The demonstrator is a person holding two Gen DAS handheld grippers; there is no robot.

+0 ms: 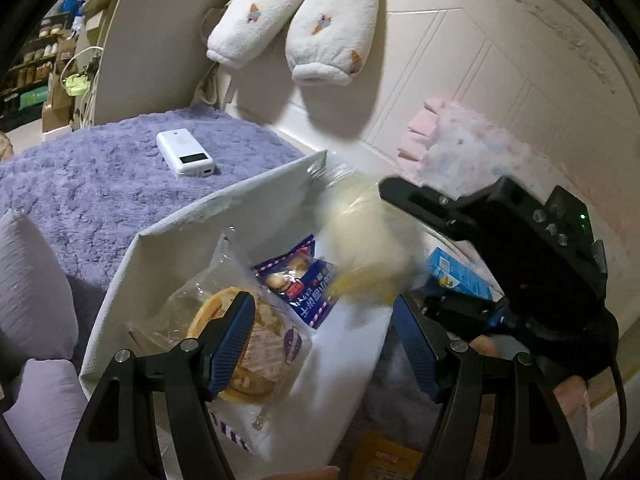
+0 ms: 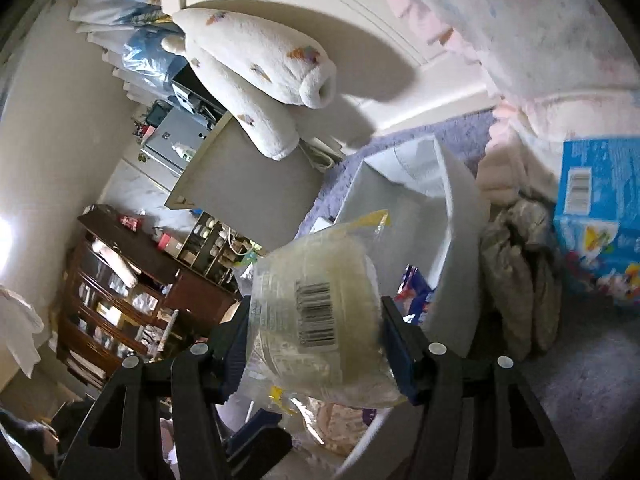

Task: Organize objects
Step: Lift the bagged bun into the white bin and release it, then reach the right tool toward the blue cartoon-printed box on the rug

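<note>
A white fabric storage box (image 1: 224, 200) stands on the purple furry bedspread and holds a wrapped round pastry (image 1: 264, 344) and a blue snack packet (image 1: 304, 284). My left gripper (image 1: 324, 344) is open and empty above the box. My right gripper (image 2: 316, 340) is shut on a clear-wrapped pale yellow bun (image 2: 320, 312) with a barcode; in the left wrist view the bun (image 1: 364, 248) is blurred above the box beside the right gripper's body (image 1: 520, 248). The box also shows in the right wrist view (image 2: 460, 208).
A white power bank (image 1: 186, 154) lies on the bedspread behind the box. A blue carton (image 1: 460, 276) (image 2: 600, 220) lies right of the box. White plush pillows (image 1: 304, 28) and a pink blanket (image 1: 480, 148) rest against the headboard. Lilac cushions (image 1: 32, 300) sit left.
</note>
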